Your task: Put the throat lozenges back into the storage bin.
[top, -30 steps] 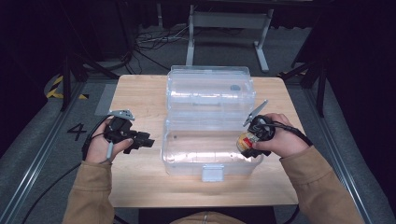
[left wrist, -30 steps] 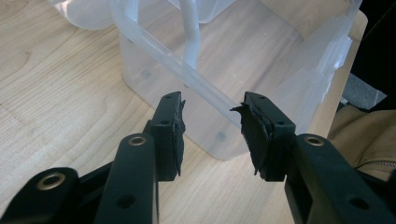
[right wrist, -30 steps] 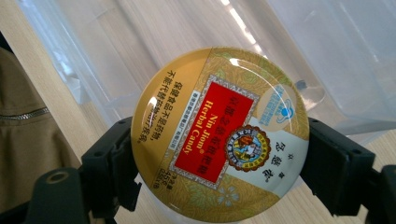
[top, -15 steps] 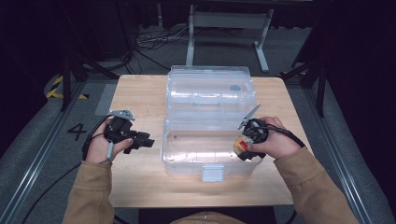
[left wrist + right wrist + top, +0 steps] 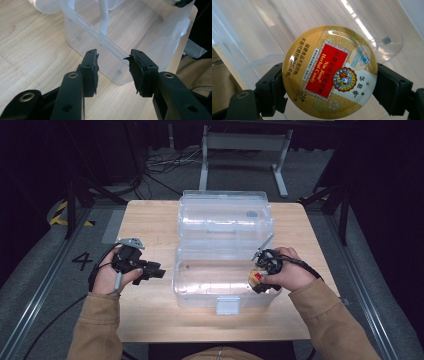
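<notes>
Gold and round, the candy tin (image 5: 329, 70) sits clamped edge to edge in the right gripper (image 5: 261, 279), inside the clear box (image 5: 200, 292) near the surface's (image 5: 150, 220) front right. Pinched only at its rim, it could slip or twist out. The left gripper (image 5: 113, 71) waits with jaws apart beside the box wall. The right gripper view alone reveals the tin's label.

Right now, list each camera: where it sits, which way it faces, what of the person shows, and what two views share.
High view: above the person's side, facing forward and down on the table; both sleeves, hands and grippers show.
Left gripper view: rides the left gripper, facing the clear bin; open jaws, a sleeve.
Right gripper view: rides the right gripper, clamped on the candy tin.
Shared: the high view and right gripper view both show the tin.
</notes>
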A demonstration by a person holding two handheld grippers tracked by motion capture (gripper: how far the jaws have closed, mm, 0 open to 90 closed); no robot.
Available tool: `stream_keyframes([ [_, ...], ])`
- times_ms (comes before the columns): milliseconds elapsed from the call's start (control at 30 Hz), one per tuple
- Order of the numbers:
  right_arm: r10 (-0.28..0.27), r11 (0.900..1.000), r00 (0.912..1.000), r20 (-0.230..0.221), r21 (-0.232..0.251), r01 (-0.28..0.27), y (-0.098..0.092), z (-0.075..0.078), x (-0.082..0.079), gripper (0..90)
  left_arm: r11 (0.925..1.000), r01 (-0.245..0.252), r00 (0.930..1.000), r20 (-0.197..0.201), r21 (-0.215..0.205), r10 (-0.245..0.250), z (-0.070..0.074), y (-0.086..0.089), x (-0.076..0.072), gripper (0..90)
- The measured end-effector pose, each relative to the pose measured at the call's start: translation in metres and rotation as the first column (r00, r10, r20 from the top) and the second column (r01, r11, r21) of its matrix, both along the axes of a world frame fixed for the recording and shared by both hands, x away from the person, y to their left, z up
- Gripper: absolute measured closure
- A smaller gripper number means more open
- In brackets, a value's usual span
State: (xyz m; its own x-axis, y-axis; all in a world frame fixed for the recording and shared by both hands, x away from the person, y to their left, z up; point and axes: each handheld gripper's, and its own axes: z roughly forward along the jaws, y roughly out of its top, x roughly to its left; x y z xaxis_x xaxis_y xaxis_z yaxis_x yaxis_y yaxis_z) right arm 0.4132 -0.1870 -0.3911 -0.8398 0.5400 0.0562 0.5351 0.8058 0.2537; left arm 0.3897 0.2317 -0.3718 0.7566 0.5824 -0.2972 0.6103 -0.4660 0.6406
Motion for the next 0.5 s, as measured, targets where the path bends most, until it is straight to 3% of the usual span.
stream_keyframes([
  [500, -0.033, 0.999, 0.9994, -0.013, -0.02, 0.033, 0.002, -0.012, 0.005, 19.9, 1.0, -0.005, 1.0, -0.004, -0.006, 0.004, -0.002, 0.001, 0.001, 58.9],
])
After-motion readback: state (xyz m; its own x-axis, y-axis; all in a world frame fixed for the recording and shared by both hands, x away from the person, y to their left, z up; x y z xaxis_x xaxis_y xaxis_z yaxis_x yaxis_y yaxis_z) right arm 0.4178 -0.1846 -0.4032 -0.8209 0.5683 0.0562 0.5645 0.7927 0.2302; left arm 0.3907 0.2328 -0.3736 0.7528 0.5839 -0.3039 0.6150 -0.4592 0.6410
